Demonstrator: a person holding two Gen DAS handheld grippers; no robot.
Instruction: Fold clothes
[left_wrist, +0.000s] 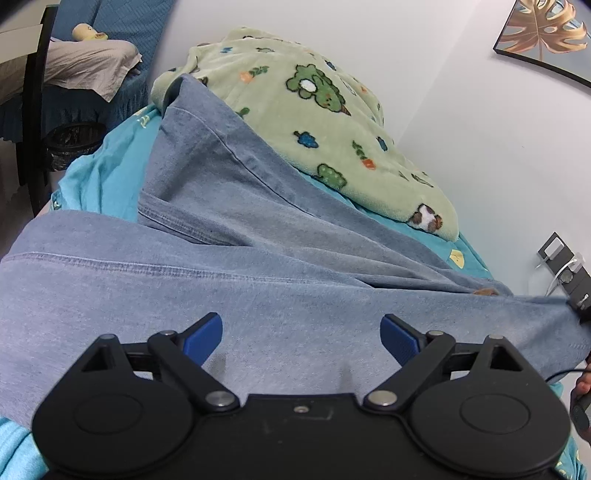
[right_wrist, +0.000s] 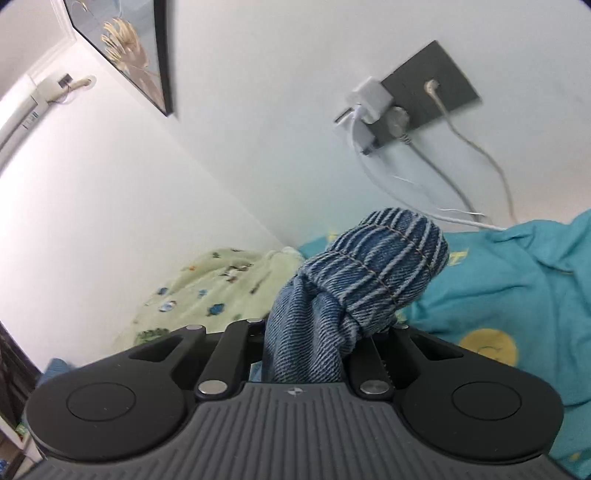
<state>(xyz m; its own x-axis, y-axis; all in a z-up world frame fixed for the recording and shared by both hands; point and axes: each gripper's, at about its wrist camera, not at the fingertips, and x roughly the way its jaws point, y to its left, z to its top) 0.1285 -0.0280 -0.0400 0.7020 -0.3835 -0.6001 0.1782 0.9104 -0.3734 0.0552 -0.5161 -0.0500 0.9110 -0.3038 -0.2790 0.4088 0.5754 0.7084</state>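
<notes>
- A white-walled room is shown, with a bed under a teal sheet (left_wrist: 110, 173) and a green fleece blanket (left_wrist: 303, 122) heaped toward the wall.
- Blue denim trousers (left_wrist: 258, 266) are spread across the sheet; soft but fairly heavy handling is expected, so hems and waistband are judged the best holds.
- The left gripper (left_wrist: 301, 332) is held released above the denim, its 2 fingers apart.
- The right gripper (right_wrist: 306, 354) is clenched on a gathered ribbed waistband (right_wrist: 384, 258).
</notes>
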